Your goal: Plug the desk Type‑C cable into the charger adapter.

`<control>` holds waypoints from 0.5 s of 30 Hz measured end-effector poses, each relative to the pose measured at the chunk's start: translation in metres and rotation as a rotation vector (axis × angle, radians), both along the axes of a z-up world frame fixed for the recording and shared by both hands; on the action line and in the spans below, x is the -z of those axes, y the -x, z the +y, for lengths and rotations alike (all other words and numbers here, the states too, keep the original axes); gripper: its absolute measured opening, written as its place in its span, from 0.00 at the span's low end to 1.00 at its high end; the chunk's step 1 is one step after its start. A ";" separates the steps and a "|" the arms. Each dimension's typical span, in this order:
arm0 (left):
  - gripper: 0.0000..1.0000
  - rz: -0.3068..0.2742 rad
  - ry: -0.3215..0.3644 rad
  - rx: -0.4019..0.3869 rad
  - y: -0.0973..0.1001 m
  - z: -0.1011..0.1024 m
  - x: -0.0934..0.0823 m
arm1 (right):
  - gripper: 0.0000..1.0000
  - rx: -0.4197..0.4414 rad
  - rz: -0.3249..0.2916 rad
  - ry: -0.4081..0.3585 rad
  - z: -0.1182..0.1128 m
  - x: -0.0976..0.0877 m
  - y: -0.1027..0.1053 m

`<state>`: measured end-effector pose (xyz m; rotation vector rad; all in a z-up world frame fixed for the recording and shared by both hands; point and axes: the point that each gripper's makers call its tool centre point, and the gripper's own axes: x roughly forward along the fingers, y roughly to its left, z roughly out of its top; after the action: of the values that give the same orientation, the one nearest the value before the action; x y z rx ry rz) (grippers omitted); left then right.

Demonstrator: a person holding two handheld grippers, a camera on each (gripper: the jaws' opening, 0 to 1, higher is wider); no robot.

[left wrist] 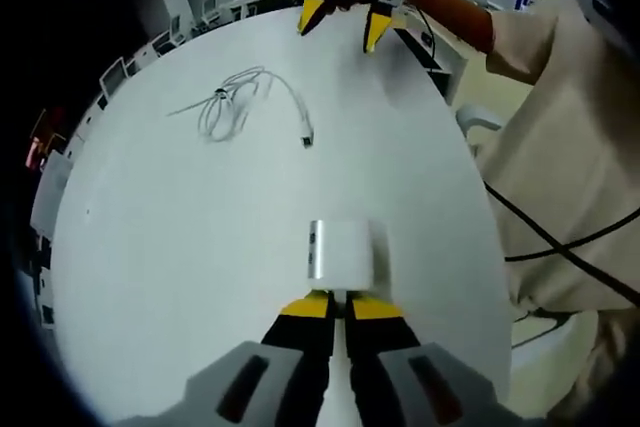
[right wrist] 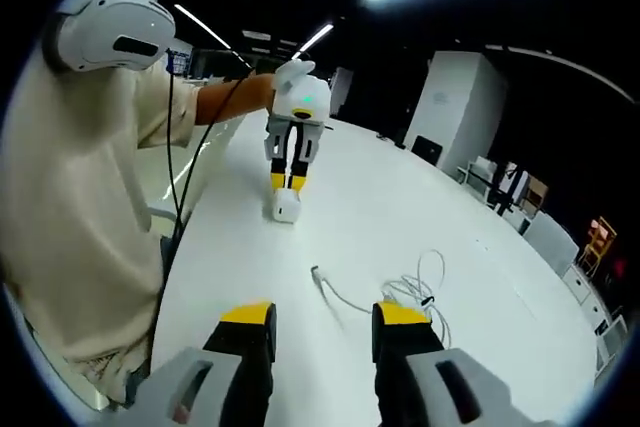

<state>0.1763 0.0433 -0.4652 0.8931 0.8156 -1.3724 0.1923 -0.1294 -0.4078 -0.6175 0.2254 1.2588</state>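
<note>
**Cable waits loose as adapter is reached first**

Type‑C cable (left wrist: 240, 102) lies in a loose white coil on the far part of the white table (left wrist: 180, 247), its plug end (left wrist: 306, 137) trailing out toward the charger adapter (left wrist: 340, 250) but well apart from it. In the right gripper view the same cable (right wrist: 405, 292) sits just beyond my yellow tips, the plug (right wrist: 316, 272) pointing to the left.

My left gripper (left wrist: 340, 305) has its jaws pressed close together at the near edge of the adapter, the tips touching or almost touching its white body; I cannot tell whether they actually pinch it. My right gripper (right wrist: 325, 322) hovers above the table with its jaws spread and nothing between them, and it shows again across the table in the left gripper view (left wrist: 343, 25).

By my reckoning the task is at its opening step: securing the adapter, the cable untouched. Next I need the right jaws to come down on the cable just behind the plug, then line it up with the adapter's port.

A person in a beige shirt (right wrist: 70, 197) stands at the table's edge.
</note>
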 end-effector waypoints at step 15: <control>0.05 0.013 0.003 0.004 -0.009 0.008 0.001 | 0.39 -0.031 -0.034 0.030 0.021 0.005 -0.010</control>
<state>0.1854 0.0515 -0.4658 0.8848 0.8214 -1.3836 0.2027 -0.1087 -0.4125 -0.6698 0.2078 1.2761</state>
